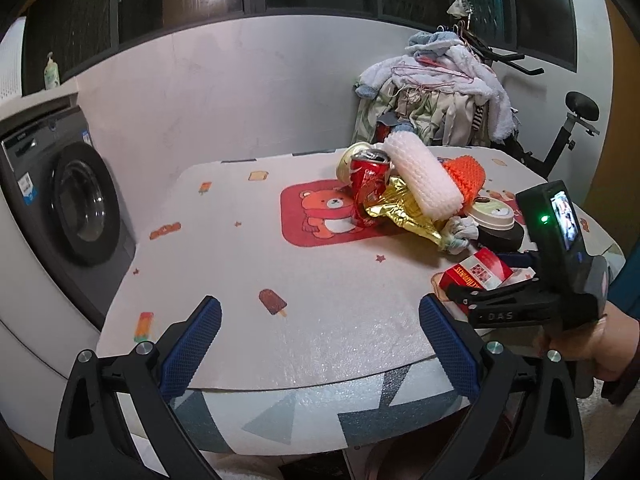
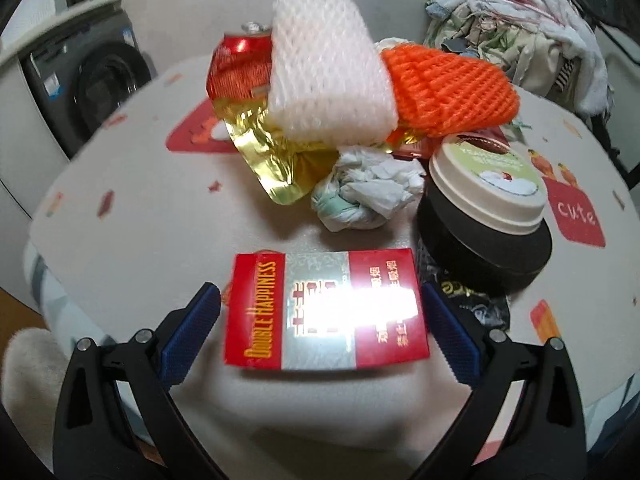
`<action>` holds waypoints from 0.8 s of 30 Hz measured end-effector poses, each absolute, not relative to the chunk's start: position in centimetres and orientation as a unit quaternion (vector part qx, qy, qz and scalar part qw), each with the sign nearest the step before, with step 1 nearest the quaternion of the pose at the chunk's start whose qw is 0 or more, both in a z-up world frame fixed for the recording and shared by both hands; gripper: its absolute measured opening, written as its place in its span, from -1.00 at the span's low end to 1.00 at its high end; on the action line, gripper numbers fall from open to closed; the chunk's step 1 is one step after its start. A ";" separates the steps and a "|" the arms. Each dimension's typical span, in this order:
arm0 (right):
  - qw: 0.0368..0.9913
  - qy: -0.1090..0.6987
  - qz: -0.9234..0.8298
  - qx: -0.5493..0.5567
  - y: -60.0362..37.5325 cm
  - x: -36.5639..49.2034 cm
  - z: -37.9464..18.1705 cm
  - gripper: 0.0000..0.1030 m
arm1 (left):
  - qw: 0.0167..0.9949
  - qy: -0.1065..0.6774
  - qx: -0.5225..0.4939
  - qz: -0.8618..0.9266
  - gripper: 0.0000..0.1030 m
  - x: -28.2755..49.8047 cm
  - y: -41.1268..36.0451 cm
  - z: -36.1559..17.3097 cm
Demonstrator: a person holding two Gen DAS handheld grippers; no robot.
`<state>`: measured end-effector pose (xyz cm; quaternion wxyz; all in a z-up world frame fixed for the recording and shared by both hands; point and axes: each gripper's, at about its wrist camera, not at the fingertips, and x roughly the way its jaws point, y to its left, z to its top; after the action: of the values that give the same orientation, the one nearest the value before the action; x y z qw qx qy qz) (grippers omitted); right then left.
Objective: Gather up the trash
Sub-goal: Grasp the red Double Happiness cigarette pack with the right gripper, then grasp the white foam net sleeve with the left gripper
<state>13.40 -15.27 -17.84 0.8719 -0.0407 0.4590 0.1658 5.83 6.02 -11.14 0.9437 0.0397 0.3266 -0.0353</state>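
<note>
My right gripper (image 2: 320, 320) stands wide, the red cigarette pack (image 2: 326, 312) lying between its fingers. Just beyond sit a crumpled tissue (image 2: 366, 194) and gold foil (image 2: 276, 160); farther, white foam netting (image 2: 328, 68). My left gripper (image 1: 320, 344) gapes over bare table (image 1: 240, 240).

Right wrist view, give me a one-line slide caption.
Open right gripper straddling a red Double Happiness cigarette pack before a pile of trash on the table.
</note>
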 end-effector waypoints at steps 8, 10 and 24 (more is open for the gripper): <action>0.884 0.421 0.204 -0.013 -16.9 11.2 -15.9 0.69 | 0.933 0.354 -0.014 -0.066 0.55 6.9 6.7 -12.1; 0.888 0.404 0.219 0.000 -17.5 10.2 -15.1 0.69 | 0.928 0.361 -0.027 -0.085 0.44 7.8 6.4 -12.0; 0.926 0.345 0.150 0.028 -25.3 7.3 -11.7 0.69 | 0.894 0.405 -0.047 -0.184 0.30 22.2 -2.2 -9.8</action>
<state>7.33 -25.33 -11.66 0.9260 0.0281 0.3455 0.1497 22.23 -2.21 -9.81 0.8945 -0.0470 0.4047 -0.1842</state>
